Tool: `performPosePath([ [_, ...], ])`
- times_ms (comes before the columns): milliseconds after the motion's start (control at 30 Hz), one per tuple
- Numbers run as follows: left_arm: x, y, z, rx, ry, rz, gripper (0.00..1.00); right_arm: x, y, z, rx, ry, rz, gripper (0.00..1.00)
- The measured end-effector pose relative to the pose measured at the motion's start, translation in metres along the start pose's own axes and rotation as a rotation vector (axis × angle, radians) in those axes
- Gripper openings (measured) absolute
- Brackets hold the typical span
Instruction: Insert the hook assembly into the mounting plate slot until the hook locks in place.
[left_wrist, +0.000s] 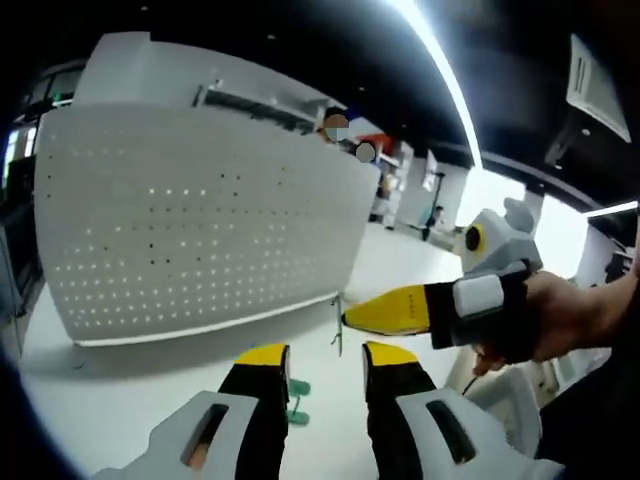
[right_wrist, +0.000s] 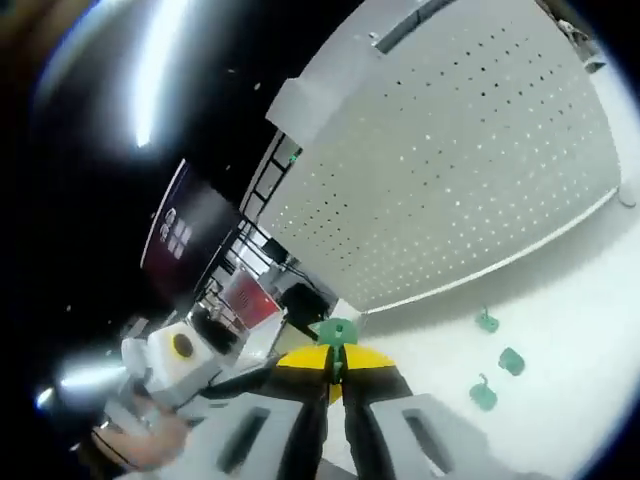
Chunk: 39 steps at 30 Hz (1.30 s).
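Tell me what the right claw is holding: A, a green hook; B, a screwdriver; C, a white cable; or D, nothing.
A: in the right gripper view the right claw is shut on a green hook sticking up between its yellow tips, with the pegboard beyond.

Both views are looking from low over the white table toward the pegboard (left_wrist: 200, 220) (right_wrist: 470, 170), which they share; the right gripper view is rolling sideways, sitting slightly nearer.
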<state>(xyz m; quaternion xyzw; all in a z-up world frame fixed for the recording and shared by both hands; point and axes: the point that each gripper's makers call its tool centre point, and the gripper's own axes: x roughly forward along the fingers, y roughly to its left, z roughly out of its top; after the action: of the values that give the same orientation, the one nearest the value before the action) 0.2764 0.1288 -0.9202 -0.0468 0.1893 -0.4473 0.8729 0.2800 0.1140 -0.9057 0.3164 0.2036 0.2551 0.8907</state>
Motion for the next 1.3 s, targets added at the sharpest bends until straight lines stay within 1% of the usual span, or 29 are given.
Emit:
performPosePath([
  [67,-0.001,-0.001,-0.001,-0.005,0.006,-0.002,0.35,0.001,0.002,0.001,-0.069,0.003,-0.011,0.0],
  [133,-0.001,-0.001,-0.002,-0.01,0.012,-0.002,0.39,0.001,0.004,0.001,-0.099,0.006,-0.017,0.0],
  [167,-0.002,-0.001,-0.003,-0.009,0.015,-0.003,0.4,0.002,0.004,0.002,-0.13,0.006,-0.025,0.0],
  [267,-0.004,0.0,-0.005,-0.007,0.013,-0.002,0.42,0.002,0.008,0.006,-0.179,-0.001,-0.031,0.0],
  [333,-0.005,0.0,-0.006,-0.046,0.007,-0.006,0.45,0.001,0.01,0.013,-0.221,-0.031,-0.044,0.0],
  [367,-0.006,0.0,-0.006,-0.057,0.001,-0.006,0.47,0.001,0.011,0.015,-0.239,-0.035,-0.047,0.0],
  [400,-0.006,0.0,-0.006,-0.055,0.002,-0.005,0.5,0.001,0.011,0.018,-0.286,-0.042,-0.059,0.0],
  [500,-0.008,0.0,-0.011,-0.054,0.009,0.002,0.6,0.002,0.017,0.025,-0.36,-0.061,-0.072,0.0],
  [533,-0.009,0.0,-0.012,-0.059,0.011,0.002,0.61,0.002,0.018,0.026,-0.369,-0.065,-0.074,0.0],
  [633,-0.015,0.002,-0.014,-0.054,0.003,0.016,0.58,0.006,0.023,0.031,-0.398,-0.078,-0.084,0.0],
  [733,-0.017,0.004,-0.017,-0.049,0.012,0.024,0.63,0.011,0.025,0.04,-0.456,-0.1,-0.114,0.0],
  [800,-0.018,0.004,-0.019,-0.048,0.021,0.024,0.65,0.015,0.027,0.045,-0.47,-0.115,-0.123,0.0],
  [900,-0.022,0.007,-0.022,-0.051,0.019,0.028,0.66,0.02,0.026,0.048,-0.489,-0.115,-0.145,0.0],
  [1100,-0.03,0.012,-0.035,-0.074,0.045,0.039,0.75,0.026,0.023,0.057,-0.518,-0.138,-0.178,0.0],
  [1167,-0.034,0.016,-0.039,-0.103,0.044,0.047,0.76,0.03,0.022,0.059,-0.53,-0.141,-0.186,0.0],
  [1233,-0.038,0.02,-0.042,-0.181,0.036,0.057,0.76,0.032,0.021,0.064,-0.548,-0.151,-0.199,0.0],
  [1300,-0.042,0.025,-0.044,-0.174,0.035,0.068,0.78,0.034,0.019,0.068,-0.555,-0.159,-0.212,0.0],
])
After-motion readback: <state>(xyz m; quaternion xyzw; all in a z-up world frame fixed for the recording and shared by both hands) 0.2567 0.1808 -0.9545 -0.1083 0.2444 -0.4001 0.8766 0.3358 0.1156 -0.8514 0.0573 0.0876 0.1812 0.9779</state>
